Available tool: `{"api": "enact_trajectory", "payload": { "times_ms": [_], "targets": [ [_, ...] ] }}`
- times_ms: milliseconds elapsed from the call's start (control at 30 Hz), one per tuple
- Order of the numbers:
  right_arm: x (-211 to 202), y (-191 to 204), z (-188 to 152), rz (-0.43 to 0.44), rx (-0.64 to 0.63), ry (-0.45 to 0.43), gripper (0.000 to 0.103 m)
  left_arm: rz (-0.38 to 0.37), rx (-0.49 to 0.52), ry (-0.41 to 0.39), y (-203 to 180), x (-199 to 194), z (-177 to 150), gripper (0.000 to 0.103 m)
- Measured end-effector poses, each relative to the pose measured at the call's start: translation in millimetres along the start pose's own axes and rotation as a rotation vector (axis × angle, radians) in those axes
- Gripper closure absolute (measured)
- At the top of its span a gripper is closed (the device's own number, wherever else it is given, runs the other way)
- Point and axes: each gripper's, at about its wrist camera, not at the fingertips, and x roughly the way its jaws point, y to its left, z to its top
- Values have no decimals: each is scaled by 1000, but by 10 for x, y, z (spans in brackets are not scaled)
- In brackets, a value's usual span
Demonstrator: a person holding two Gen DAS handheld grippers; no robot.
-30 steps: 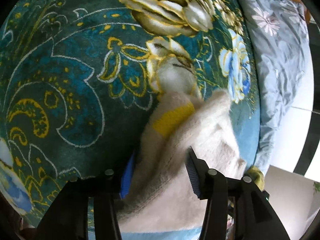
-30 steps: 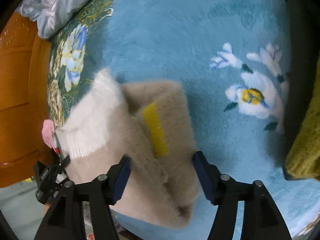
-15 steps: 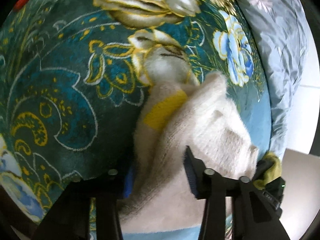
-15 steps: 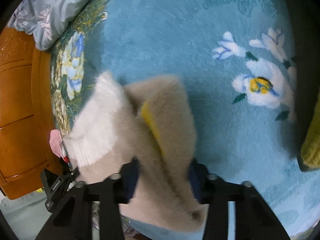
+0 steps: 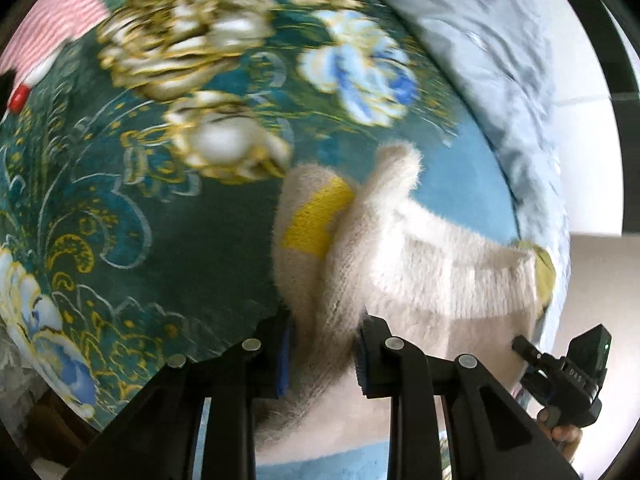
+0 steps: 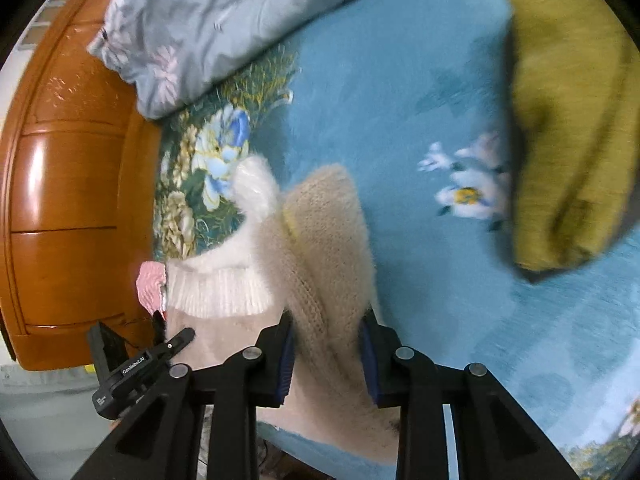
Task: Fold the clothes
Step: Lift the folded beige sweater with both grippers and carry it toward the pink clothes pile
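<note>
Now the left gripper (image 5: 324,354) has just been closing its jaws, and they pinch a bunched fold of the fuzzy cream sweater (image 5: 420,280); its blue pads press the knit from both sides. The right gripper (image 6: 327,354) has likewise just been closing, and its jaws clamp another thick fold of the same sweater (image 6: 320,256). Between the two grips the garment hangs bunched, its ribbed white hem (image 6: 218,290) stretched across toward the left gripper, which shows at the lower left of the right wrist view. A yellow patch (image 5: 316,220) sits on the folded part of the sweater. Under it lies the teal floral blanket (image 5: 120,200) covering the bed. Farther out, a grey floral quilt (image 6: 208,20) is heaped near the wooden headboard (image 6: 68,184), and an olive-yellow garment (image 6: 568,120) lies well apart on the blanket. A pink-striped cloth (image 5: 52,32) lies at the far edge.
</note>
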Motion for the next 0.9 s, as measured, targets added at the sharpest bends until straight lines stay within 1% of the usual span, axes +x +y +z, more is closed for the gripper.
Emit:
{"api": "enact_trajectory", "payload": {
  "times_ms": [100,233,433,533,633,767,900],
  "targets": [
    [-448,-194,-141,3,33,-67,73,-38,56,4,-320,-14,-100,77],
    [-932,-467,-393,2,74,-136,73,-70,141,22,-829,44,-228,77],
    [-1704,-982,-949,21,119,-252,73,-98,304,17,-1641,16,-701,77],
    [-2081,-1269,-1265,39,124,-310,73,-110,369,-4,-2049,-56,-1058,77],
    [-2520,-1618,-1550,64,119,-361,73,-109,428,-40,-2462,-133,-1511,77],
    [-3103,-2103,-1966,115,131,-420,73,-103,439,-68,-2881,-187,-2168,77],
    [-3638,-2577,-2376,112,134,-464,73,-113,475,-68,-3320,-202,-2777,78]
  ]
}}
